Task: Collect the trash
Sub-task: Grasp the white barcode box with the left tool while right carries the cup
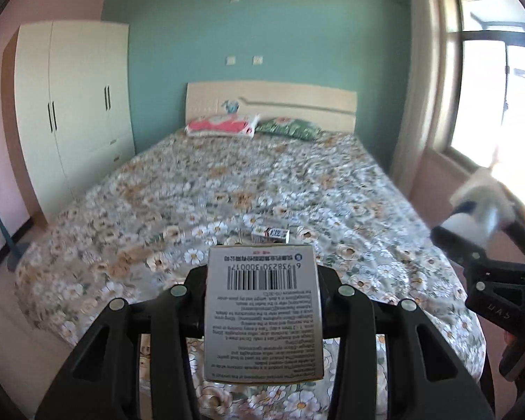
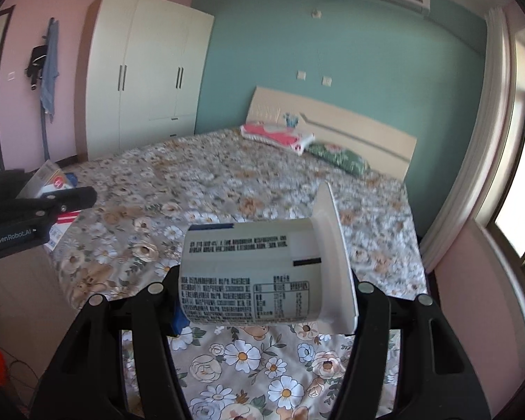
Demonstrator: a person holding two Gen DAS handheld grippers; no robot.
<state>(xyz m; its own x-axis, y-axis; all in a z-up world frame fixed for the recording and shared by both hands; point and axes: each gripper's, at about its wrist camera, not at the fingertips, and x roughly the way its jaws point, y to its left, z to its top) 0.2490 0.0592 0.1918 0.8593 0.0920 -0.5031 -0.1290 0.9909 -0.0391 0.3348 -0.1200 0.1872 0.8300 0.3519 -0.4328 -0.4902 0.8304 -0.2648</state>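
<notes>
My left gripper (image 1: 262,280) is shut on a grey carton (image 1: 264,311) with a barcode and small print, held up over the foot of the bed. A white plastic cup (image 2: 259,276) with a printed label lies sideways between the jaws of my right gripper (image 2: 262,280), which is shut on it, its wide rim to the right. A small flat box (image 1: 270,235) lies on the flowered bedspread (image 1: 192,196) just beyond the carton. Each gripper shows in the other's view: the right gripper (image 1: 479,241) with its cup at the right edge, the left gripper (image 2: 49,199) with its carton at the left edge.
The bed carries a red-and-white pillow (image 1: 222,126) and a green pillow (image 1: 288,128) at its headboard (image 1: 297,105). A cream wardrobe (image 1: 77,105) stands to the left, a window (image 1: 500,105) to the right. Clothes hang on a stand (image 2: 47,80) by the pink wall.
</notes>
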